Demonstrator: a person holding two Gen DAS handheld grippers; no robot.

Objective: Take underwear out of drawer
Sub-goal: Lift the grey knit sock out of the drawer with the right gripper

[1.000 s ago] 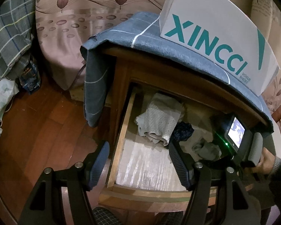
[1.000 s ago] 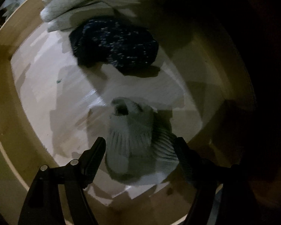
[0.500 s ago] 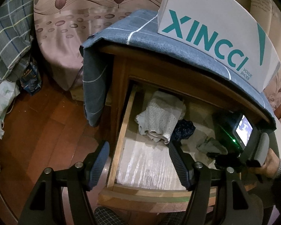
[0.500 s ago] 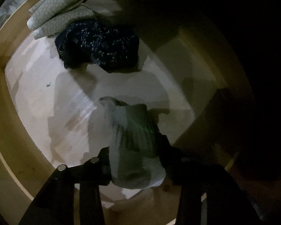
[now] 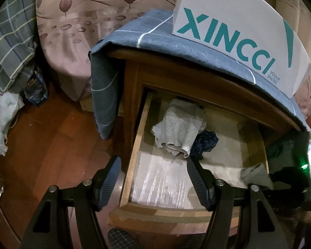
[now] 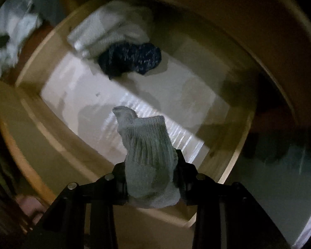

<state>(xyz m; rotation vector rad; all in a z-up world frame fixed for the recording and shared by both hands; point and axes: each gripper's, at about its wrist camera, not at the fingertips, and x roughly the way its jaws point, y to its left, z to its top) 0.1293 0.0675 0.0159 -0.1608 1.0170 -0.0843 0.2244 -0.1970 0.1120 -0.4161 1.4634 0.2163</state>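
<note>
The wooden drawer (image 5: 134,155) stands pulled out of the nightstand. At its back lie a folded pale grey garment (image 5: 179,132) and a dark blue speckled one (image 5: 206,142). My right gripper (image 6: 151,172) points down over the drawer, its jaws closing, with both pads pressing on a grey ribbed knit garment (image 6: 147,145). That garment hangs lifted off the drawer floor and shows at the drawer's right side (image 5: 256,175) in the left wrist view. My left gripper (image 5: 153,161) stands open and empty above the drawer's front left corner.
A white XINCCI shoe box (image 5: 238,33) sits on a blue cloth (image 5: 155,33) draped over the nightstand. A bed with a pink leaf-print sheet (image 5: 72,31) stands behind. A plaid blanket (image 5: 8,41) and a white plastic bag (image 5: 0,120) border the wooden floor (image 5: 51,134).
My right gripper shut on the grey knit garment, then lifted it off the drawer floor while rolling. The left gripper kept still.
</note>
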